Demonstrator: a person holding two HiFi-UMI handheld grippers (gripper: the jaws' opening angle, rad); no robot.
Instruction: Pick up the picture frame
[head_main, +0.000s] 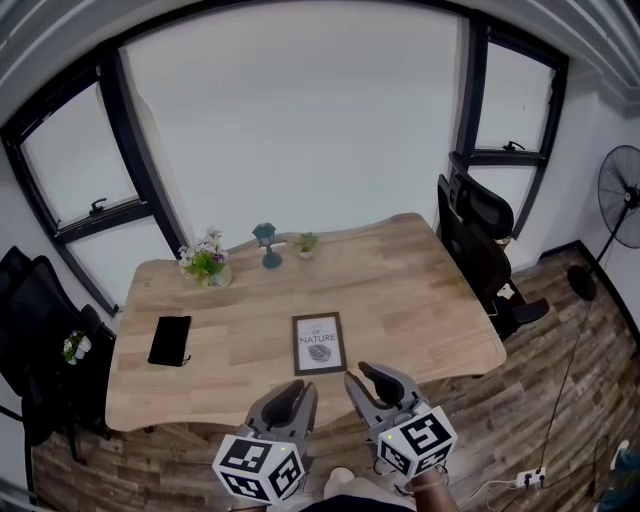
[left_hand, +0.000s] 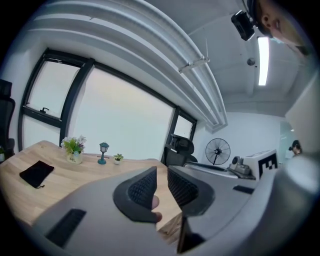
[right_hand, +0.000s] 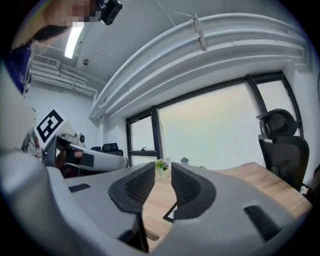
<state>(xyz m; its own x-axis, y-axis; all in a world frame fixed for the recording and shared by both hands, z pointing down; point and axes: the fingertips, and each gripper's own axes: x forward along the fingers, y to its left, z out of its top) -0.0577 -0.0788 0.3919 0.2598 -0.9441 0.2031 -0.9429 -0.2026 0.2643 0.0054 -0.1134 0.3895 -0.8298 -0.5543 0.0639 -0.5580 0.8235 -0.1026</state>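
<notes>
While both tools hang over the near edge of the bench, the picture frame lies flat on the wood just beyond their tips, touched by neither. It is a dark-rimmed frame with a white print lettered "NATURE", and it sits in the near half of the bench, roughly midway across.

Left hand-held gripper: its own view shows the jaws standing a narrow gap apart, with the ribbed pads clear of each other and nothing clamped between them. A small pale rounded shape shows past the lower edge of one jaw; what it is cannot be determined.

Right hand-held gripper: its jaws also stand narrowly apart and hold nothing. One dark corner of the picture frame appears low in the gap, lying on the bench ahead of the pads and apart from them.

Other items on the bench:
- A black pouch lies flat, well to the left of the frame.
- A flower pot, a small lantern ornament and a small potted plant stand in a row along the far edge.

A black office chair stands at the right end of the bench, and a fan stands near the right wall.
</notes>
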